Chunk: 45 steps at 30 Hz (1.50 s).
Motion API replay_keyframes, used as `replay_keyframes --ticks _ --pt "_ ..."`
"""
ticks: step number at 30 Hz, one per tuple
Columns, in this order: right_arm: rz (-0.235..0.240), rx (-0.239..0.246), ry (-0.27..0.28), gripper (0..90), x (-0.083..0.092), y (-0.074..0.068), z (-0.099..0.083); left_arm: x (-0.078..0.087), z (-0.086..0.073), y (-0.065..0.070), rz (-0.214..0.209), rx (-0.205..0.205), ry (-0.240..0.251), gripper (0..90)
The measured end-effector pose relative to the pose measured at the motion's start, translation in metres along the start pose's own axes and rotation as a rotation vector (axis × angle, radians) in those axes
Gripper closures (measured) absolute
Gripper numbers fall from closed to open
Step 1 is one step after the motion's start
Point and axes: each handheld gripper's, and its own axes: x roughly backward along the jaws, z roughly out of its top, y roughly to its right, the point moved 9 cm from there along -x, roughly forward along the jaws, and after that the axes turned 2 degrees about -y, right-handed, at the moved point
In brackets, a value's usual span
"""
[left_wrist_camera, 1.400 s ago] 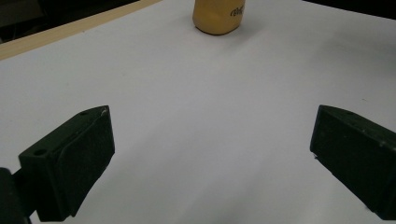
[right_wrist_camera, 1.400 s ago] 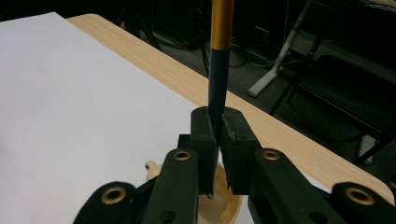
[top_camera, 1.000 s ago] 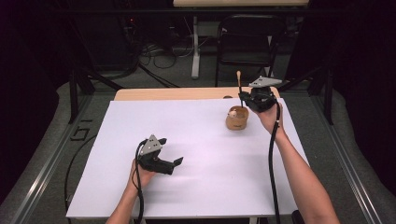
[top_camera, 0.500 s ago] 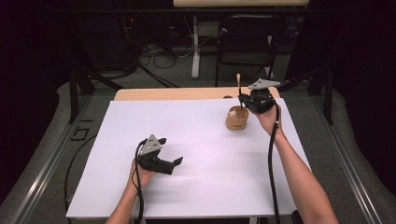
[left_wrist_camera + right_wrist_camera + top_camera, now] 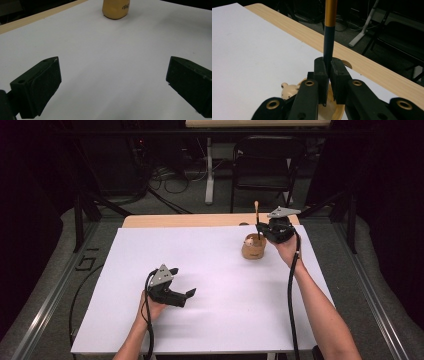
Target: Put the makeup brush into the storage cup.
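Table (image 5: 200, 220) of light wood, mostly covered by a large white sheet (image 5: 210, 285), with a dark room, a black chair (image 5: 265, 170) and floor cables (image 5: 175, 175) beyond the far edge.

At the far right of the sheet, a small tan wooden cup (image 5: 253, 247), upright, near the sheet's far edge. Directly over and just behind the cup, right gripper (image 5: 262, 231) in the person's right hand (image 5: 286, 249), forearm stretching in from the bottom right, black cable trailing along it. Jaws clamped tight on a slim stick-like tool (image 5: 257, 220), held upright: dark lower shaft pinched between the pads, yellow-orange upper part rising above them to a pale tip. Lower end of the tool dipping into the cup's mouth; whether touching the bottom, impossible to tell.

From the right gripper view, pads of the right gripper (image 5: 329, 82) pressed against both sides of the tool's dark shaft (image 5: 328, 47), the cup's pale rim (image 5: 334, 110) just below, and a small cream bear-shaped figure (image 5: 289, 91) at the cup's edge beside the jaw linkage.

Near the front left of the sheet, left gripper (image 5: 190, 292) in the left hand (image 5: 150, 307), well apart from the cup, low over the sheet, pointing towards the right. From the left gripper view, jaws of the left gripper (image 5: 113, 82) spread wide with bare white sheet between them, the cup (image 5: 116, 9) far ahead at the top edge.
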Motion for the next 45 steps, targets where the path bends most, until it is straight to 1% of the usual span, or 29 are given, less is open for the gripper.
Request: replay_keyframes --ticks 2,8,12,15,17,22,23,25,27,33,36,42,45 --pt "0.002 -0.006 0.002 84.4 0.000 0.000 0.000 0.000 0.000 0.000 0.001 -0.005 0.001 0.0" --pt "0.005 0.001 -0.002 84.4 0.000 0.001 -0.002 0.000 0.001 0.001 0.000 -0.003 0.003 0.0" --pt "0.007 0.008 -0.014 84.4 -0.002 0.001 -0.007 -0.001 0.000 0.001 -0.002 -0.002 0.002 0.0" --pt "0.010 0.000 -0.021 84.4 -0.004 0.000 -0.011 -0.001 0.001 0.002 -0.002 -0.003 0.003 0.0" --pt "0.013 0.005 -0.023 84.4 -0.005 0.000 -0.013 -0.001 0.000 0.002 -0.001 -0.003 0.000 0.0" --pt "0.021 -0.001 -0.027 84.4 -0.008 -0.003 -0.018 -0.001 0.000 0.001 -0.005 -0.004 0.000 0.0" --pt "0.017 -0.002 -0.021 84.4 -0.009 -0.003 -0.018 -0.001 0.000 0.001 -0.002 -0.006 -0.005 0.0" --pt "0.017 -0.003 -0.016 84.3 -0.010 -0.003 -0.020 -0.001 0.000 0.001 -0.004 -0.002 0.002 0.0" --pt "0.017 -0.001 -0.023 84.4 -0.011 -0.005 -0.021 -0.001 0.000 0.002 -0.002 -0.008 0.001 0.0" --pt "0.013 0.003 -0.028 84.4 -0.013 -0.006 -0.023 -0.002 0.000 0.002 -0.006 -0.007 0.000 0.0" --pt "0.014 -0.013 -0.032 84.3 -0.014 -0.005 -0.025 -0.002 0.000 0.002 -0.007 -0.004 -0.001 0.0" --pt "0.015 0.000 -0.038 84.2 -0.016 -0.007 -0.027 -0.002 -0.001 0.004 -0.005 -0.011 -0.009 0.0" --pt "0.019 -0.006 -0.043 84.1 -0.018 -0.006 -0.029 -0.002 0.000 0.003 -0.004 -0.004 -0.002 0.0"
